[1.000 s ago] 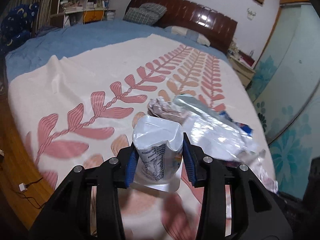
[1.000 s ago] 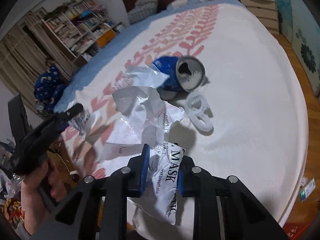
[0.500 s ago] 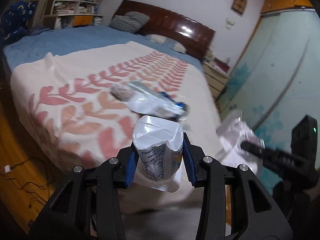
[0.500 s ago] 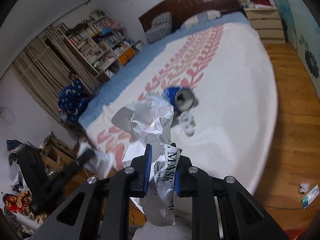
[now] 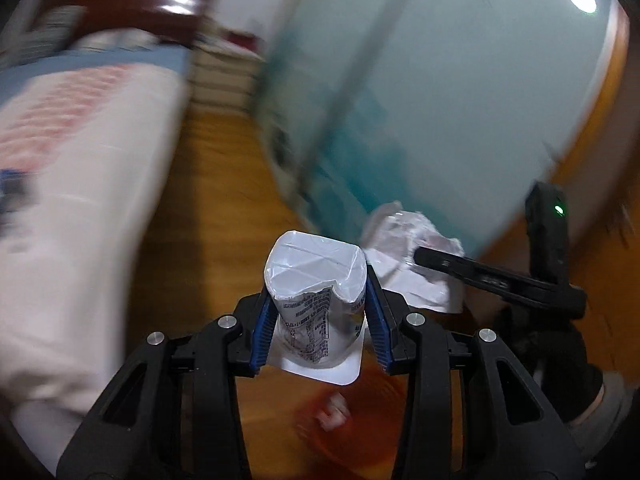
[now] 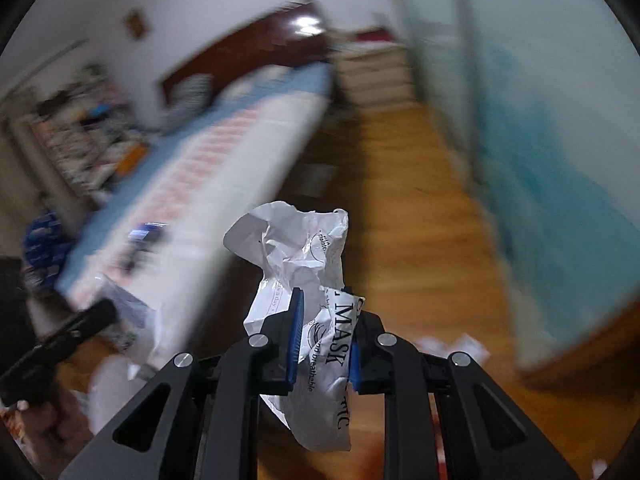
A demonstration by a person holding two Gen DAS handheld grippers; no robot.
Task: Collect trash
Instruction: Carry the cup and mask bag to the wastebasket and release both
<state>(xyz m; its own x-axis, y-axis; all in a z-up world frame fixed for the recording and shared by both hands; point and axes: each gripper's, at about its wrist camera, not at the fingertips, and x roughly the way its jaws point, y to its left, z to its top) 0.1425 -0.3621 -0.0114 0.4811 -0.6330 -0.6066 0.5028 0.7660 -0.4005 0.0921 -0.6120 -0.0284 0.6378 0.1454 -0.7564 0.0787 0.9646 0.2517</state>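
Note:
My left gripper [image 5: 316, 300] is shut on a crushed white plastic cup [image 5: 316, 280] with printed text, held in the air above the wooden floor. My right gripper [image 6: 326, 320] is shut on a crumpled white mask wrapper [image 6: 304, 248], also held over the floor. The right gripper with its wrapper [image 5: 408, 252] shows at the right of the left wrist view. The left gripper [image 6: 60, 344] shows blurred at the lower left of the right wrist view. A blue can [image 6: 146, 234] lies blurred on the bed.
A bed [image 5: 80, 168] with a white and pink leaf cover stands at the left. A red-orange bin [image 5: 352, 424] with a white scrap in it lies below my left gripper. A teal wardrobe [image 5: 440, 100] stands to the right. Wooden floor [image 6: 400, 200] runs between.
Both grippers have swung away from the bed to the right, carrying the cup and the wrapper over the floor. The views are blurred by the motion.

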